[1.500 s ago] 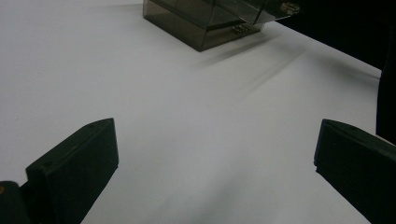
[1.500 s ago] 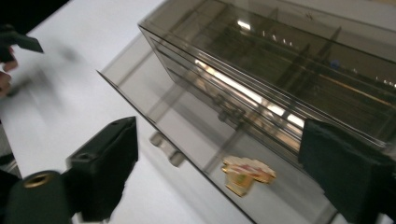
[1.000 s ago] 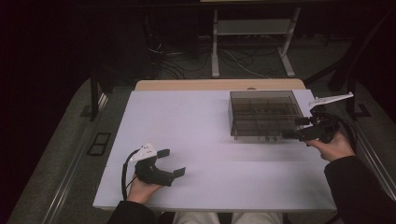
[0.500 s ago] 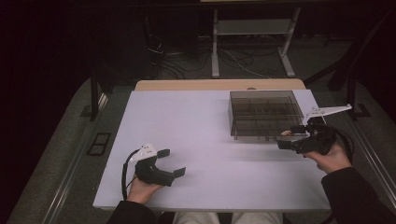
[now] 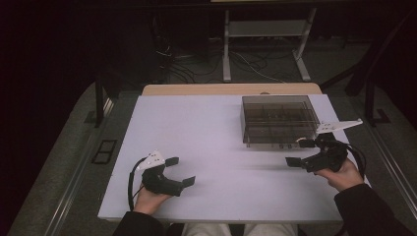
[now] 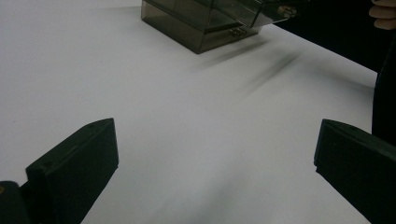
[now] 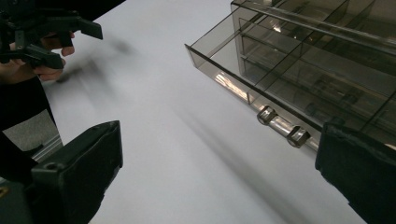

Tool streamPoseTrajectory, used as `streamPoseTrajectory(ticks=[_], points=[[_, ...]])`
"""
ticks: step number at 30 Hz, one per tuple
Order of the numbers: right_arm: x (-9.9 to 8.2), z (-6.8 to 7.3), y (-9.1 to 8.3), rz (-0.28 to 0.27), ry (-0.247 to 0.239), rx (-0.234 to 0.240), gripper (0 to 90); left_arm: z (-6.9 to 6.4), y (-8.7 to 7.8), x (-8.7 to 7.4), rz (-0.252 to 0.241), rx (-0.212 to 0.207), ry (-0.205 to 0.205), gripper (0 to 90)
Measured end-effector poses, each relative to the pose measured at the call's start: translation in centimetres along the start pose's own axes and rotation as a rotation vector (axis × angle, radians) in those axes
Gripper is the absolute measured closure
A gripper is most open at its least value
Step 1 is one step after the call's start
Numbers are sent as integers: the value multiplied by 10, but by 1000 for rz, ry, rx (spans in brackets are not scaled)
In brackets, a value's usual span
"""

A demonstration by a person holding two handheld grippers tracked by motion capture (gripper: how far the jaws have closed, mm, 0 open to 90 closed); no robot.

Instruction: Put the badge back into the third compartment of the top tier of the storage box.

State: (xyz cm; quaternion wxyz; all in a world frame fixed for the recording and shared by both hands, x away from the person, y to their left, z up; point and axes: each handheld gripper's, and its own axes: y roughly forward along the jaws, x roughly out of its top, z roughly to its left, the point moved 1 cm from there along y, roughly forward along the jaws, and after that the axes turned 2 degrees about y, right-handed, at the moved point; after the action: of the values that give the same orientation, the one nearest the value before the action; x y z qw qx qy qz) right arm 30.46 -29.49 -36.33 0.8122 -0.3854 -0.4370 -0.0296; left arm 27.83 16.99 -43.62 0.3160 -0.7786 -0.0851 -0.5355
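A smoky transparent drawer box [image 5: 278, 119] stands at the far right of the white table [image 5: 216, 128]. Up close the box [image 7: 327, 56] shows several dividers and a metal handle [image 7: 280, 125] on its front drawer, which looks pulled out a little. My right gripper [image 5: 300, 152] hovers open just in front of the box, apart from it; the right gripper [image 7: 217, 172] has bare table between its jaws. My left gripper [image 5: 181, 171] rests open near the front left edge. From the left gripper [image 6: 215, 158] the box [image 6: 201, 21] lies far ahead.
A wooden strip [image 5: 231, 89] borders the table's far edge. Beyond it are a metal stand [image 5: 265, 44] and cables on the dark floor. The other hand and its gripper [image 7: 42, 42] appear at the top left of the right gripper view.
My right gripper has drawn back from the box's front right corner towards the person and to the left, staying open. The left gripper has not moved.
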Motion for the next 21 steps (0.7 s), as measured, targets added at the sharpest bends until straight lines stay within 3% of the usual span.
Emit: streamPoseTrajectory(ticks=[21], points=[[-27,11,15,-27,-29,12,2,0,0,0,3,1,1,0]])
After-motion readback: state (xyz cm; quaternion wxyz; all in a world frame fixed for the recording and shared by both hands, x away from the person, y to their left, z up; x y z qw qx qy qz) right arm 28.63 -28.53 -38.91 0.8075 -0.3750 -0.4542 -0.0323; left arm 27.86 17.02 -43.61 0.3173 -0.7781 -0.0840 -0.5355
